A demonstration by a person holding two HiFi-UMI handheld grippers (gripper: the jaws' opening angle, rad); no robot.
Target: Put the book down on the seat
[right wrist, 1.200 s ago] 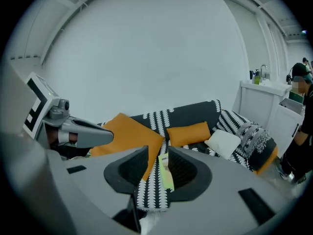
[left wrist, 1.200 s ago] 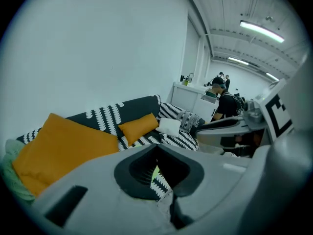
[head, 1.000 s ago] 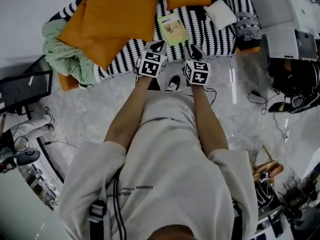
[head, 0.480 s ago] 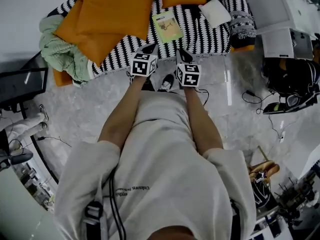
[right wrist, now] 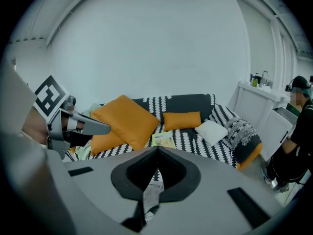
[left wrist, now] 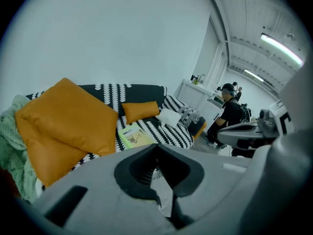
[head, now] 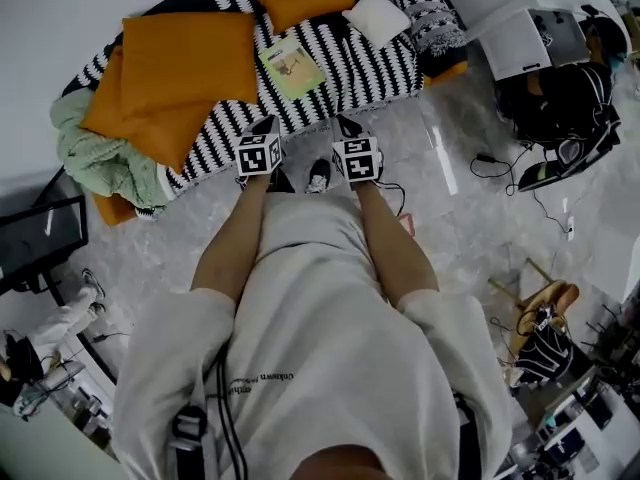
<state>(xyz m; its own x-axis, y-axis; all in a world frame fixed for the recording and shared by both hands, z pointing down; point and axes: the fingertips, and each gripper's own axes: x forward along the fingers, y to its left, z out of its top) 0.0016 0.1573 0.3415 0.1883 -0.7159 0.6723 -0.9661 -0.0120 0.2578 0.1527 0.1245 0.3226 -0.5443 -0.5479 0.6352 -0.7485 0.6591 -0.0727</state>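
The book (head: 290, 64), thin with a pale green cover, lies flat on the black-and-white striped sofa seat (head: 345, 63); it also shows as the book (left wrist: 133, 136) and the book (right wrist: 163, 140) in the gripper views. Nothing touches it. My left gripper (head: 268, 124) and right gripper (head: 345, 125) hang side by side over the marble floor just in front of the sofa's edge, pointing at it. The left gripper (left wrist: 156, 146) is shut and empty. The right gripper (right wrist: 157, 150) has just been closing with nothing between its jaws and is now shut.
Two large orange cushions (head: 180, 63), a small orange bolster (head: 305, 0) and a white pillow (head: 378, 16) share the seat. A green blanket (head: 95, 158) hangs off the left end. A person in black (left wrist: 230, 116) stands by white cabinets (head: 520, 38); cables (head: 520, 183) cross the floor.
Both grippers have drawn back from the book toward the sofa's front edge and sunk a little. The book stays on the seat. The head view has swung, shifting the sofa up-left.
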